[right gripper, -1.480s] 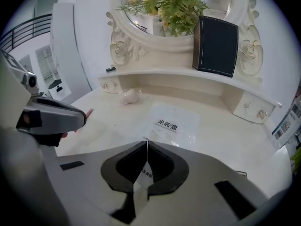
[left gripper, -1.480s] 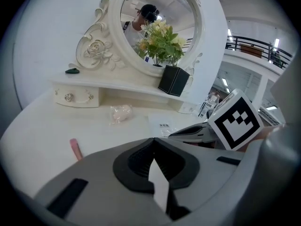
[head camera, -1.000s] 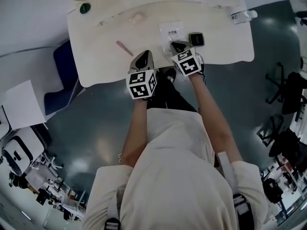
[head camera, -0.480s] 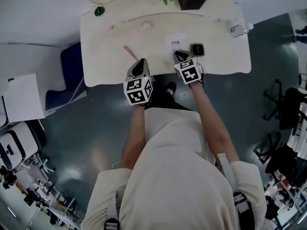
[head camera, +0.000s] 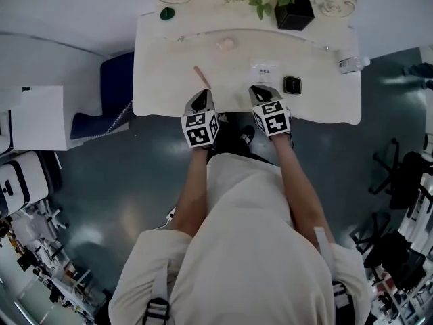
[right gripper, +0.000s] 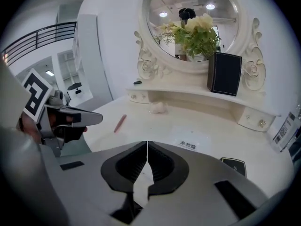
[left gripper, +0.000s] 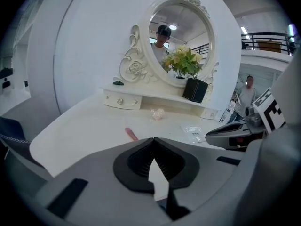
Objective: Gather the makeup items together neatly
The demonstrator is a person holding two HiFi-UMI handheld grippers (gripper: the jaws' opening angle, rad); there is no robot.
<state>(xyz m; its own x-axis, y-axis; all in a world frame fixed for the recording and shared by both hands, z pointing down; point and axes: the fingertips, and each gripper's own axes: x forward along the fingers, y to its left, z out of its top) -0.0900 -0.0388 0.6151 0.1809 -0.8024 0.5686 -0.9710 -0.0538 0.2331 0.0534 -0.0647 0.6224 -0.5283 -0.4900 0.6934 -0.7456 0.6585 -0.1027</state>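
Observation:
On the white dressing table point(head camera: 162, 59) lie a pink stick point(head camera: 201, 77) point(left gripper: 131, 134) point(right gripper: 120, 123), a pale pink puff point(head camera: 224, 43) point(left gripper: 157, 113) point(right gripper: 158, 108), a clear labelled packet point(head camera: 265, 68) point(left gripper: 194, 131) point(right gripper: 188, 145) and a black compact point(head camera: 292, 84) point(right gripper: 233, 164). My left gripper point(head camera: 200, 95) point(left gripper: 153, 139) hovers shut and empty at the front edge, just short of the pink stick. Beside it, my right gripper point(head camera: 260, 90) point(right gripper: 147, 143) is shut and empty, near the packet and left of the compact.
A round mirror point(left gripper: 181, 46) stands on a raised shelf at the back, with a black flower box point(head camera: 294, 12) point(right gripper: 224, 73) and a small green object point(head camera: 167, 13). A bottle point(head camera: 352, 63) lies at the table's right end. A blue chair point(head camera: 111, 93) stands left of the table.
The head view has swung so that more of the table's back shelf shows. Both grippers stay shut at the front edge, about where they were relative to the items.

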